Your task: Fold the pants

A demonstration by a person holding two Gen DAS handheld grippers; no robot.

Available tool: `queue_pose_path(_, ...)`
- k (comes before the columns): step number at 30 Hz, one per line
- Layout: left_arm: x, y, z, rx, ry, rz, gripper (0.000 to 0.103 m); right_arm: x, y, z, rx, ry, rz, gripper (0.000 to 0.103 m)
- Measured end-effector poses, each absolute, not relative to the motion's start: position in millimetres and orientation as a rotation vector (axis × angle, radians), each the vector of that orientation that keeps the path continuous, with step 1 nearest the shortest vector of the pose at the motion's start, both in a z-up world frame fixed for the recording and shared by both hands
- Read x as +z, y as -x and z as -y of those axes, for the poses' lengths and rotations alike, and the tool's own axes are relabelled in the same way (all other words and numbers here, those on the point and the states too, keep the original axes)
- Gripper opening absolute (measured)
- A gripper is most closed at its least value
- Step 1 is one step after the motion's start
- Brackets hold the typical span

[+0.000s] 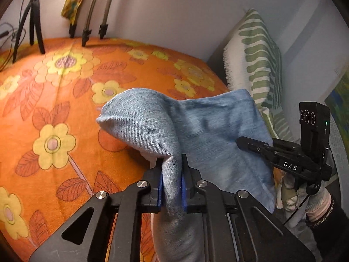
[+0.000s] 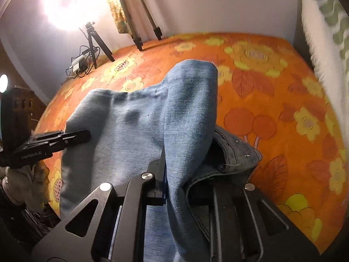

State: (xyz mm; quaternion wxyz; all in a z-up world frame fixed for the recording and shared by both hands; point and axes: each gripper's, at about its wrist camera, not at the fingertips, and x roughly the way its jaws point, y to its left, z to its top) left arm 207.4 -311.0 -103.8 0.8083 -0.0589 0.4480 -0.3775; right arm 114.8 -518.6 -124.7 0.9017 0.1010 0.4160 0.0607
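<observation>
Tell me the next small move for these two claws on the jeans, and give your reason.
Probably carry both claws forward together over the orange bedspread and lay the lifted fold down. The left claw and the right claw each pinch a bunch of the blue jeans, which hang raised between them, while the darker waistband end lies on the bed.

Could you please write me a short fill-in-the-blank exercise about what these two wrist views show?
1. Both grippers are shut on the faded blue ____ pants.
2. The bed cover is ____ with yellow flowers.
3. The left gripper pinches a fold of cloth between pads coloured ____.
4. The right gripper belongs to a person whose hand wears a ____.

Missing words: denim; orange; blue; glove
</observation>
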Motion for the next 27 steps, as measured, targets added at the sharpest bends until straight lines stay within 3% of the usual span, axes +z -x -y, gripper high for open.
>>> queue_pose_path(14,-49.6,-238.2,309.3,-0.849,0.145,-0.823,0.01,-49.9,-114.1,492.1,0.092,-0.089,-0.718,0.013)
queue_pose_path(27,-40.3,-366.1,340.6,-0.81,0.127,-0.739,0.009,-28.4,-250.7,527.6,0.058,-0.08,-0.648,0.012)
